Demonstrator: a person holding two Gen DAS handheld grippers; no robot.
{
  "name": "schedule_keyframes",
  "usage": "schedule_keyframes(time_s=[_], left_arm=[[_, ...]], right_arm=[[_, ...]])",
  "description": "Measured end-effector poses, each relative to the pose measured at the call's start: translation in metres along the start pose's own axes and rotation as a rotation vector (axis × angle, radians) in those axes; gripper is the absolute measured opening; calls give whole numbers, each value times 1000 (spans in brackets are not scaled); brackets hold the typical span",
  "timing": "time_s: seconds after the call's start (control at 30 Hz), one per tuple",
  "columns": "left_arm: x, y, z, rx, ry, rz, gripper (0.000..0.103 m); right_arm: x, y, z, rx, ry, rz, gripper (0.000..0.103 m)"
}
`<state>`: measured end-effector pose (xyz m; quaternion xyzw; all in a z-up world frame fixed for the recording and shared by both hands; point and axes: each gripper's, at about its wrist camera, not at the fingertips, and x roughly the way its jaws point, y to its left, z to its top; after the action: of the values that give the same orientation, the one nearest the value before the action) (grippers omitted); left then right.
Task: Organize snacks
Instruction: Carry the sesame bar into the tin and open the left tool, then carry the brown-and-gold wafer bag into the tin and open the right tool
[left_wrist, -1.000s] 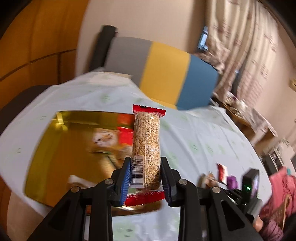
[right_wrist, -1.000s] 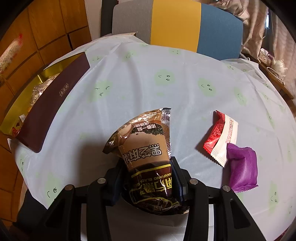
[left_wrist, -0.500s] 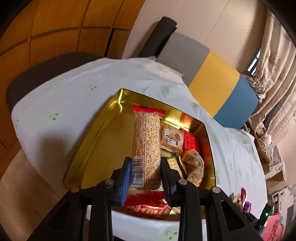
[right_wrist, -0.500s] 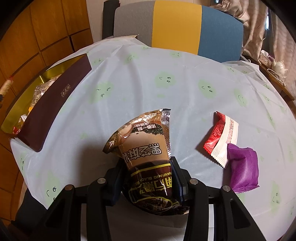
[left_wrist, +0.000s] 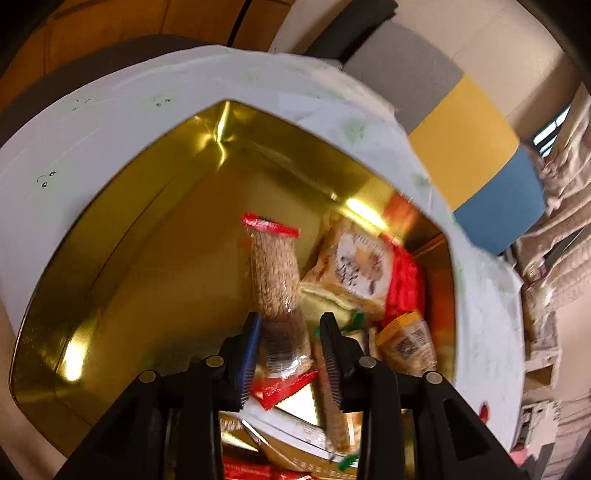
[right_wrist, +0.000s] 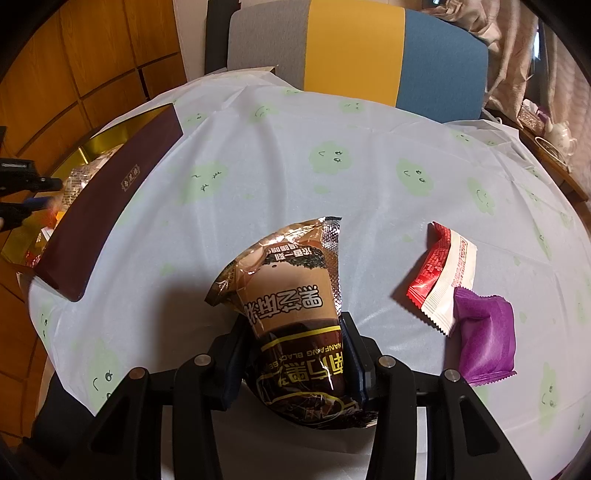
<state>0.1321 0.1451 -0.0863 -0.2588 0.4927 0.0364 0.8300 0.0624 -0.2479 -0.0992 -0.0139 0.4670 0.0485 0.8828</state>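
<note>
My left gripper (left_wrist: 290, 321) hangs low over the gold tin (left_wrist: 147, 240). Its jaws are opening, and the long grain bar (left_wrist: 275, 273) with red ends stands between them with a gap on each side, its far end down in the tin. That gripper also shows at the left edge of the right wrist view, as the left gripper (right_wrist: 26, 192) over the tin. My right gripper (right_wrist: 295, 321) is shut on a brown sesame snack packet (right_wrist: 291, 288), held just above the tablecloth.
Several packets lie in the tin's right half: a beige packet (left_wrist: 358, 266), a red packet (left_wrist: 404, 280) and a small orange packet (left_wrist: 410, 343). A red-and-white packet (right_wrist: 443, 273) and a purple packet (right_wrist: 484, 339) lie on the cloth. A colour-block chair (right_wrist: 354, 55) stands behind the table.
The left gripper has come down and rolled over the tin, and its pads have parted from the grain bar, which now tilts loose. The right gripper and its packet have not moved.
</note>
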Motion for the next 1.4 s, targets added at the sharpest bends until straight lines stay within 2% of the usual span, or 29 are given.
schedule_keyframes(time_s=[0.1,0.33,0.5,0.7,0.93,1.4], left_arm=[[2,-1,-3,24,-1,28,38],[-12,-8,-15,135,-67,129,40],[-31,-17,-31,184,-129,156,40],[-54,-28,-44,211,-174,105,40],[-59,-46,-63,303,-172,95,40],[-75,-46,-80,368,-215,83,40]], right_arm=[[0,0,0,-2,1,-2,46],[0,0,-1,-5,-1,-3,46],[0,1,-2,-5,-2,-11,46],[1,4,0,-2,8,-22,46],[1,3,2,21,22,-25,46],[3,7,10,79,81,-34,45]])
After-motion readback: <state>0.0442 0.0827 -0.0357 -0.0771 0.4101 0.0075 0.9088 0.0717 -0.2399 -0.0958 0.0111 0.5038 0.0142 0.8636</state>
